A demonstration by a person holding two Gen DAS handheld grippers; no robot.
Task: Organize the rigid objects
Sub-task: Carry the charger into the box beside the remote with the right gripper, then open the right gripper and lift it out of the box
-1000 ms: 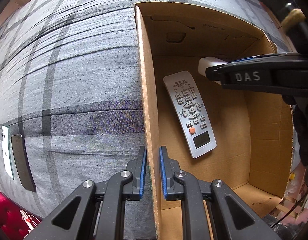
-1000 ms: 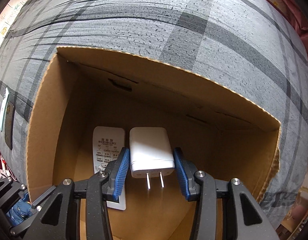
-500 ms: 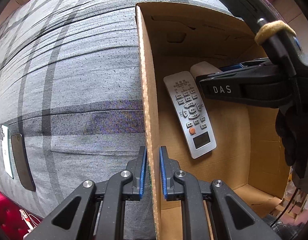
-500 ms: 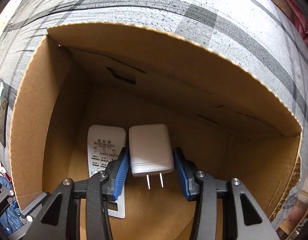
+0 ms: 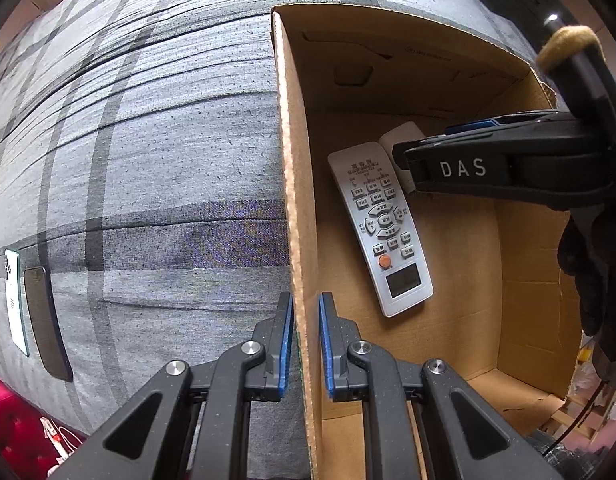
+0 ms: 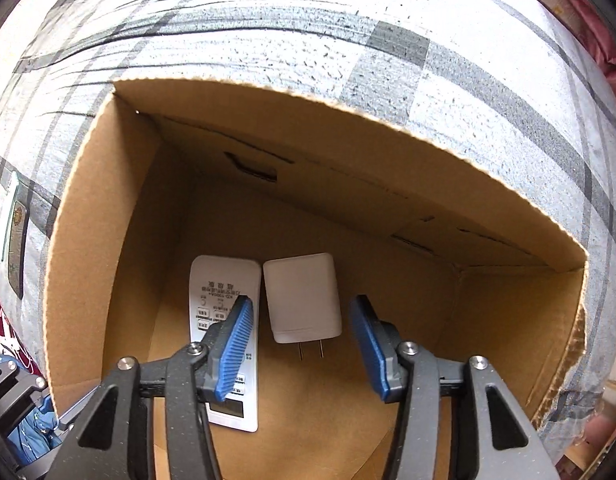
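Change since earlier frames: right gripper (image 6: pixel 302 344) jaws, clamped on the white charger (image 6: pixel 301 298) a second ago, now stand apart; charger lies free on the box floor.
Left wrist view, writing: "DAS" in white on the right gripper's black finger (image 5: pixel 463 168), which reaches into the cardboard box (image 5: pixel 459 308) from the right.
Left wrist view, remote: grey remote control (image 5: pixel 381 226) flat on the box floor, button labels too small to read, orange button and small display at its near end.
Left wrist view, charger: one white corner (image 5: pixel 399 136) shows beyond the remote's far end; rest hidden by the right gripper.
Left wrist view, jaws: left gripper (image 5: pixel 306 336) jaws nearly closed, pinching the box's left wall (image 5: pixel 296 184) between the blue pads.
Left wrist view, surroundings: box on grey plaid bedding (image 5: pixel 148 160); two phones (image 5: pixel 32 300) at far left.
Right wrist view, writing: printed text on the remote (image 6: pixel 224 292), unreadable.
Right wrist view, jaws: wide open, holding nothing; blue pads clear of the charger either side.
Right wrist view, charger position: just beside the remote, to its right, prongs toward the camera.
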